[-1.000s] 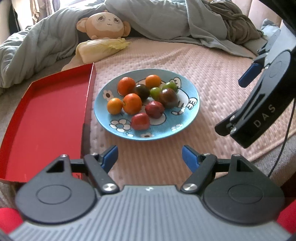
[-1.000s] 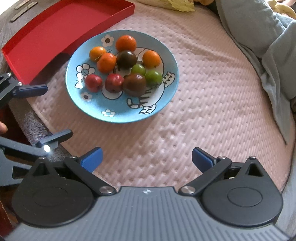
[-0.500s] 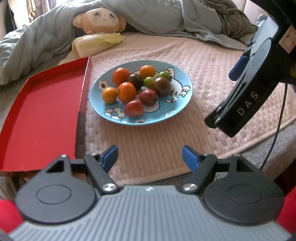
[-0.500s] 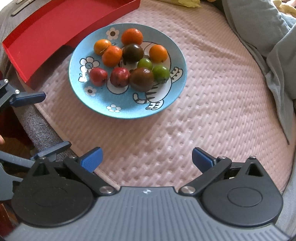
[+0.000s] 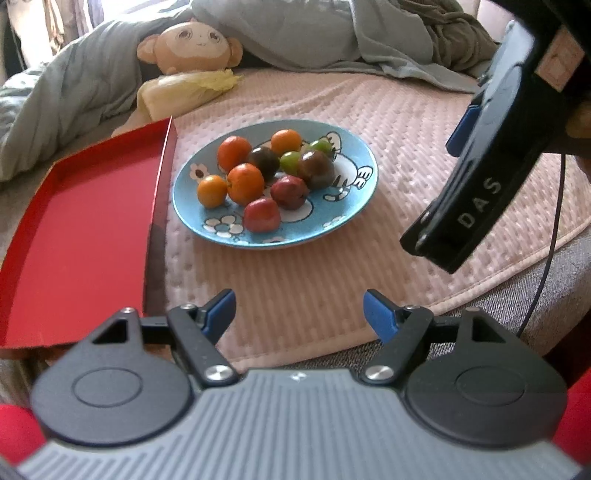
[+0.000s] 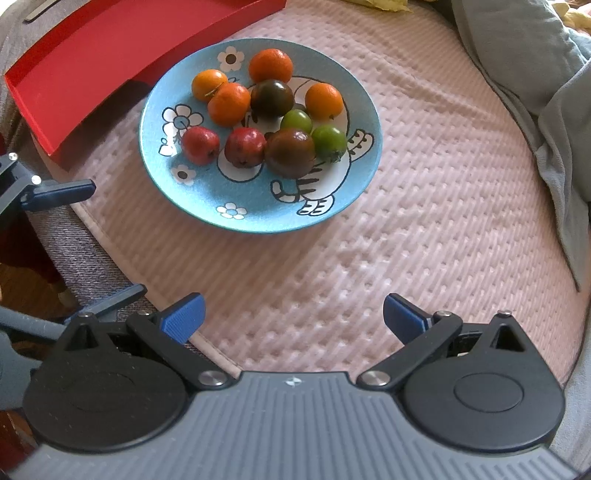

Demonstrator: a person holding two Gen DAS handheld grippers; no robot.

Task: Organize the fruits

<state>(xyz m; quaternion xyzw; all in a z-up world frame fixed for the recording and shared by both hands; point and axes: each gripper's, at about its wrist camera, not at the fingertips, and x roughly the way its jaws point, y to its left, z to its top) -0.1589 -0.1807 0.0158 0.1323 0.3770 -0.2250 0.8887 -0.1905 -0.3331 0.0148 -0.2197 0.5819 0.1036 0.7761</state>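
Observation:
A blue cartoon plate [image 5: 343, 218] [image 6: 258, 218] on a pink quilted mat holds several small fruits: orange ones [image 5: 245, 178] [image 6: 229, 103], red ones [image 5: 261, 215] [image 6: 200, 144], green ones [image 6: 328, 137] and dark brownish ones [image 5: 316, 169] [image 6: 290, 152]. An empty red tray [image 5: 81, 236] [image 6: 92, 55] lies to the plate's left. My left gripper [image 5: 299, 310] is open and empty, low at the mat's near edge. My right gripper [image 6: 293, 314] is open and empty, over the mat in front of the plate; its body shows at the right of the left wrist view [image 5: 480, 177].
A monkey plush [image 5: 192, 46] and a yellow cloth [image 5: 188, 90] lie behind the tray. A grey blanket [image 5: 332, 33] [image 6: 517, 55] is heaped along the back and right. The mat's edge [image 5: 498, 273] drops to grey upholstery. A cable [image 5: 552, 243] hangs at the right.
My left gripper has drawn back and lowered, so the plate looks farther off. My right gripper has moved in toward the plate. Both jaws stay open; no fruit has moved.

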